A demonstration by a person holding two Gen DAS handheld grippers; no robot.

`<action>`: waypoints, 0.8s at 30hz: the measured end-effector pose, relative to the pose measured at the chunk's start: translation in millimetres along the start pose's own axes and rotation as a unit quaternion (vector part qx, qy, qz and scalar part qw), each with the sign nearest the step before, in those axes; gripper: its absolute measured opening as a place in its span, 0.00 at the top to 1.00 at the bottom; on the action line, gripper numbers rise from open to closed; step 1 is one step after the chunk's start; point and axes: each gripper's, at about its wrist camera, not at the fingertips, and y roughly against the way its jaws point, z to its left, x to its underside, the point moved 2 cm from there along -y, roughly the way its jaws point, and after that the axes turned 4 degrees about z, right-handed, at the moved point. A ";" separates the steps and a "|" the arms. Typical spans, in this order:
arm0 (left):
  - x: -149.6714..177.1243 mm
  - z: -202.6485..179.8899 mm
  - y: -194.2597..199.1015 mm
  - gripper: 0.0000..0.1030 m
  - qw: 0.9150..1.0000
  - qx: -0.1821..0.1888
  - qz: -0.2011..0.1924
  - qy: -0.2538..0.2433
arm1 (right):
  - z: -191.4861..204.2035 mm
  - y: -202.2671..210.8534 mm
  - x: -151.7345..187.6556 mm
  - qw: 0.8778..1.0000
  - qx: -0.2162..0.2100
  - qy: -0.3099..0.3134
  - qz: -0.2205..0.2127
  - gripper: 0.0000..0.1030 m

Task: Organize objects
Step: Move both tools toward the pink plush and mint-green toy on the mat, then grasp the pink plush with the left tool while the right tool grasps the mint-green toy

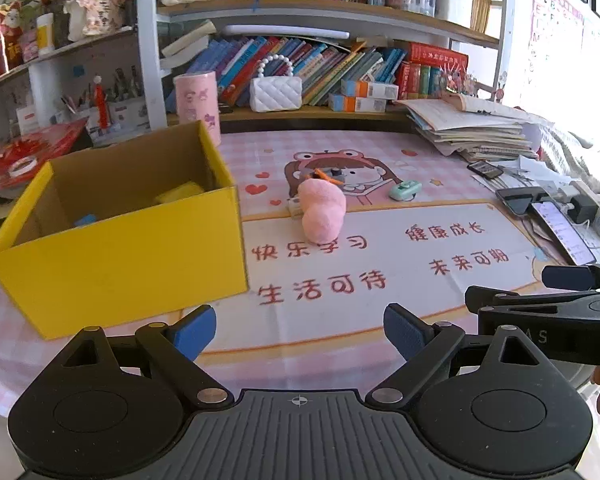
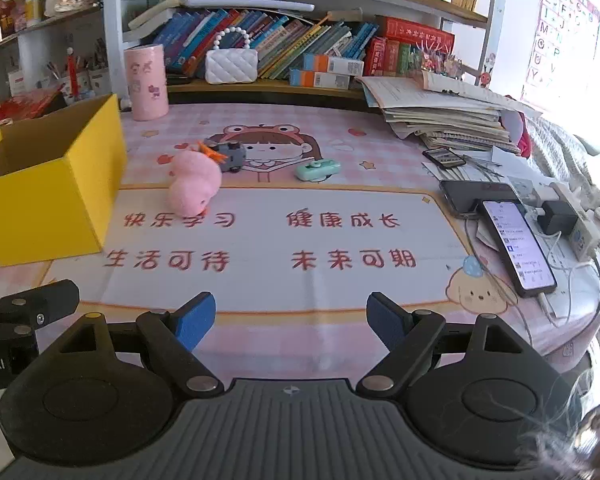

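The lower middle of both views is bare desk mat (image 2: 292, 280), open for passage up to the mid-frame. At left the yellow box (image 1: 116, 248) walls off that side. Mid-frame, the pink plush (image 2: 194, 188), a small grey toy (image 2: 233, 156) touching behind it and a mint gadget (image 2: 318, 170) interrupt the way. At right, phones (image 2: 516, 244), cables and a paper stack (image 2: 444, 120) crowd the edge.

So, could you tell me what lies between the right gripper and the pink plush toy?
Only bare printed mat lies between the open right gripper and the pink plush toy, per the right wrist view.
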 end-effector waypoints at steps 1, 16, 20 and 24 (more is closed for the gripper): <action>-3.7 -3.3 -5.0 0.10 1.000 0.000 0.001 -0.001 | -3.6 -4.4 -3.7 1.000 0.000 0.000 0.001 0.20; -49.6 -49.8 -66.9 0.12 1.000 -0.020 0.010 -0.006 | -61.8 -70.2 -55.0 1.000 -0.020 -0.001 0.012 0.21; -63.9 -56.3 -79.7 0.14 0.999 -0.038 0.004 -0.008 | -72.5 -86.1 -68.6 0.999 -0.033 0.003 0.004 0.22; -79.9 -57.2 -96.6 0.21 0.998 -0.060 -0.002 -0.003 | -81.0 -100.6 -84.9 0.999 -0.047 0.009 -0.011 0.22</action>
